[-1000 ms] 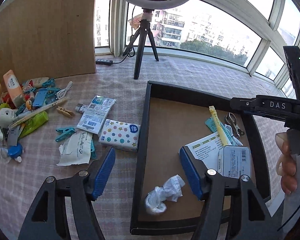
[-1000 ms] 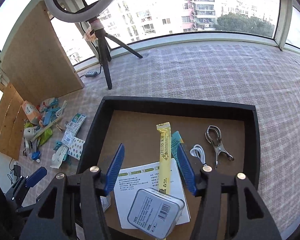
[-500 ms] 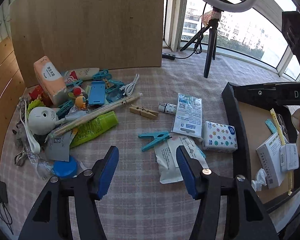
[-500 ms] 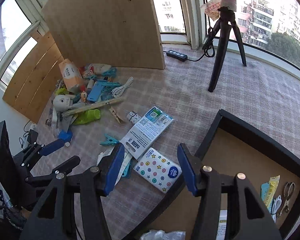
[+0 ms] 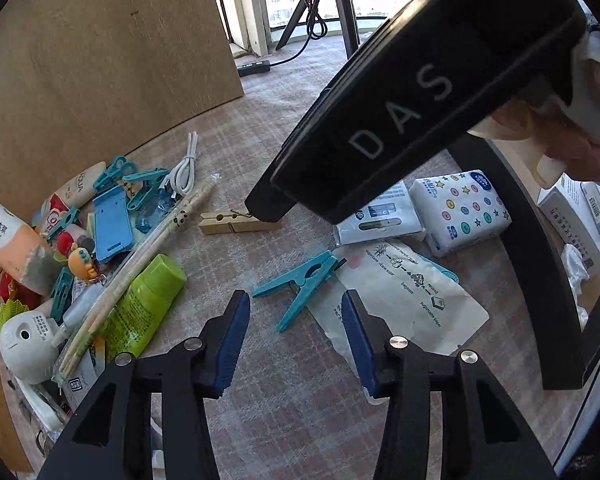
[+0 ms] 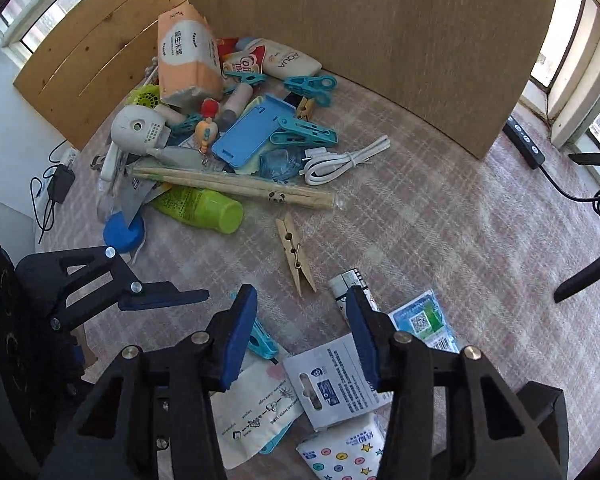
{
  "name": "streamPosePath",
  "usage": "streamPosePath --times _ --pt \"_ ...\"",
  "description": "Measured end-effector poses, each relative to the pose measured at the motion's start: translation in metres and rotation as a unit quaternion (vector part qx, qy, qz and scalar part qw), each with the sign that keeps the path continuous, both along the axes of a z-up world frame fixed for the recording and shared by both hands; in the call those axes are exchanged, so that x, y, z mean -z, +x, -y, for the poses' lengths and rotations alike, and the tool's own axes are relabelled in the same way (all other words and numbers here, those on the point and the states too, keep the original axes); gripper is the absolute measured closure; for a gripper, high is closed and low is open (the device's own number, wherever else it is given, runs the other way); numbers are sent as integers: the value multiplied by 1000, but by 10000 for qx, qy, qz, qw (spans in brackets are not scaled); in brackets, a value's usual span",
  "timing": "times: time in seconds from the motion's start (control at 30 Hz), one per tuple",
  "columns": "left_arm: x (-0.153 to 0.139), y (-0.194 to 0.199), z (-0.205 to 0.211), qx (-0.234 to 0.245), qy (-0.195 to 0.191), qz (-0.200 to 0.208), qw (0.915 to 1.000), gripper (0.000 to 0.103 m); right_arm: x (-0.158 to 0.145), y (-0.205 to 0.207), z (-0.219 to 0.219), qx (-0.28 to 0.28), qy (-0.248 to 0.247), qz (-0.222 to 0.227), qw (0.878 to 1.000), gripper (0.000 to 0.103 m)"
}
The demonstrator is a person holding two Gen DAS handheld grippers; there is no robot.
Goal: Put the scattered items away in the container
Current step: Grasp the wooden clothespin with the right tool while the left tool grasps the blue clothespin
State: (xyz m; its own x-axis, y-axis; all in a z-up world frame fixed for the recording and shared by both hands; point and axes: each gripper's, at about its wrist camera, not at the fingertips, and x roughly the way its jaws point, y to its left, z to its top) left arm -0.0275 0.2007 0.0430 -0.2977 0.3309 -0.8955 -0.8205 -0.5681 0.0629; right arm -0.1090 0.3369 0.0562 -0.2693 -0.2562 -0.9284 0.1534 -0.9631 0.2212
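Note:
My left gripper (image 5: 294, 334) is open and empty, low over a teal clothes peg (image 5: 300, 284) that lies just beyond its fingertips. My right gripper (image 6: 300, 320) is open and empty above a wooden clothes peg (image 6: 296, 254) and a small white tube (image 6: 350, 282). The wooden peg also shows in the left wrist view (image 5: 236, 224). The black tray (image 5: 540, 280) sits at the right and holds a white box (image 5: 572, 220). A star-patterned tissue pack (image 5: 462, 210) and flat packets (image 5: 404, 304) lie beside the tray.
A pile at the left holds an orange tissue pack (image 6: 188, 56), blue phone stand (image 6: 252, 132), chopsticks (image 6: 236, 186), green tube (image 6: 204, 208), white cable (image 6: 340, 160) and several teal pegs. A wooden board (image 6: 380, 32) stands behind. The right gripper's body (image 5: 420, 92) crosses the left wrist view.
Both grippers have swung left from over the tray to the scattered items and come down closer to the cloth. Both stay open and empty.

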Motion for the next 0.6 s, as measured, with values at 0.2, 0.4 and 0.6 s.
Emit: streamPosePath --times 0.2,0.4,0.6 --pt "9 -11 -9 160 47 25 9999 64 16 -15 7 -172 167 85 9997 62" --pt "17 -15 -10 40 299 306 9991 80 23 -24 5 -150 184 130 9996 70" --pt "18 -6 -5 -46 439 330 9985 80 31 -20 12 -309 544 167 9979 87"
